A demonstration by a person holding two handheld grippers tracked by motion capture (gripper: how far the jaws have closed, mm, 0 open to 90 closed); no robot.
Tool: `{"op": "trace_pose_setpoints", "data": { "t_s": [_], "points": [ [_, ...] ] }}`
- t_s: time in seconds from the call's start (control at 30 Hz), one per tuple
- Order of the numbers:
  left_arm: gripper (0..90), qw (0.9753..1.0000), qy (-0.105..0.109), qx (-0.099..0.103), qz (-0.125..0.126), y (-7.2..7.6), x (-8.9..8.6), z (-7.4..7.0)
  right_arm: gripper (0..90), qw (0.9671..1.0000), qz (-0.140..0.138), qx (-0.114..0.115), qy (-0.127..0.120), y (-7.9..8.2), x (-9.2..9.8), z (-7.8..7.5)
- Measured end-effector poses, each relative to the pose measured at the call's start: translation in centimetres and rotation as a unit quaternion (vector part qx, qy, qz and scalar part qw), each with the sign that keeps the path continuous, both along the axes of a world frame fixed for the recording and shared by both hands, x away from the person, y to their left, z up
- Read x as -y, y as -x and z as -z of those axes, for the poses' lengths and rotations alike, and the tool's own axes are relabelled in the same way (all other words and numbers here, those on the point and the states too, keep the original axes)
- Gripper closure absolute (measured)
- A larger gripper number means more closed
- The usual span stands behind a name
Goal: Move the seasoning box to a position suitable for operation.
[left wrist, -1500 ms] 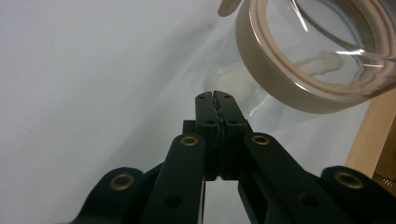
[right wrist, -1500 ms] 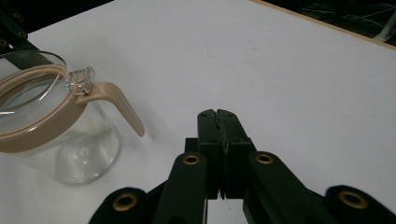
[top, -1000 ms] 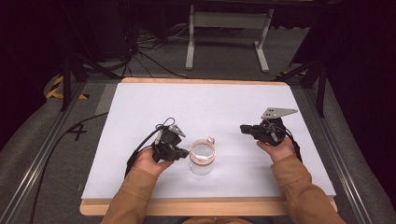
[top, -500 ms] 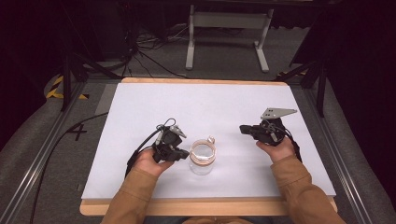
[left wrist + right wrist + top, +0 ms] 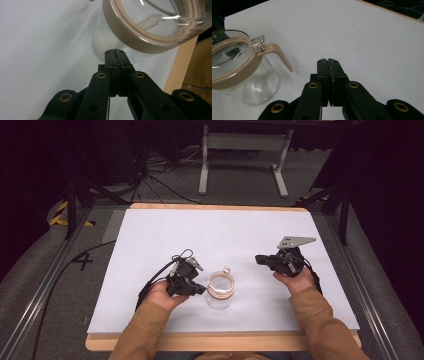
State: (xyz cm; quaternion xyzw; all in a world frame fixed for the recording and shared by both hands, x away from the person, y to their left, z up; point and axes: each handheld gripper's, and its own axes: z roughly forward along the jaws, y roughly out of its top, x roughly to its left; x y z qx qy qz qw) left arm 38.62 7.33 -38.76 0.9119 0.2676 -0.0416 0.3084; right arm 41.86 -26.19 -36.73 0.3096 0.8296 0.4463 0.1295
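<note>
1. The left gripper has its two black jaws pressed flat together, with nothing between them; the left gripper view shows the tips meeting in a thin seam.
2. Those tips lie just beside the glass wall of the jar, below its rim; whether they touch the glass cannot be told.
3. The left hand holds this gripper near the front of the table, and a black cable loops back from it over the sleeve.
4. The right gripper is also fully closed and empty, its jaws meeting along their whole length in the right gripper view.
5. It points toward the jar but stays well apart from it, over bare white surface, held by the right hand.
6. The jar is clear glass and stands upright on the white table, between the two grippers and nearer the left one.
7. A tan band circles its mouth, and from it a curved tan handle sticks out, with a small wire clasp at its root.
8. In the left gripper view the tan rim sits large above the jaws, with the wooden table edge at the right.
</note>
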Motion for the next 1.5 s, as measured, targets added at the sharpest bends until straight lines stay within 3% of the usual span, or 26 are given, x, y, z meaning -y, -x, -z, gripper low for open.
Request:
{"op": "trace_pose_setpoints", "data": {
  "t_s": [0.67, 0.87, 0.93, 1.17, 1.23, 1.5],
  "points": [
    [89.5, 0.999, -0.001, -0.014, 0.043, 0.8, 2.9, 0.6, 89.0, 0.9999, -0.007, 0.005, 0.008, 0.2, -0.5, 0.1],
    [88.9, 0.9987, 0.013, -0.021, 0.044, 0.5, 2.2, 0.3, 89.0, 0.9999, -0.006, 0.006, 0.006, 0.3, -0.4, 0.0],
    [88.7, 0.9991, 0.008, -0.017, 0.039, 0.5, 2.0, 0.2, 89.1, 1.0, -0.004, 0.005, 0.007, 0.3, -0.3, -0.1],
    [85.9, 0.9991, 0.037, 0.007, 0.02, 0.1, 0.5, -1.7, 89.0, 0.9999, -0.003, 0.007, 0.008, 0.6, 0.0, -0.1],
    [85.8, 0.9979, 0.061, 0.019, 0.013, 0.0, 0.2, -2.6, 89.1, 0.9999, 0.001, 0.006, 0.01, 0.9, 0.3, 0.0],
    [85.1, 0.9939, 0.095, 0.056, 0.004, -0.4, 0.7, -4.1, 89.0, 0.9998, 0.011, 0.008, 0.012, 2.1, 1.4, -0.1]
  ]
}}
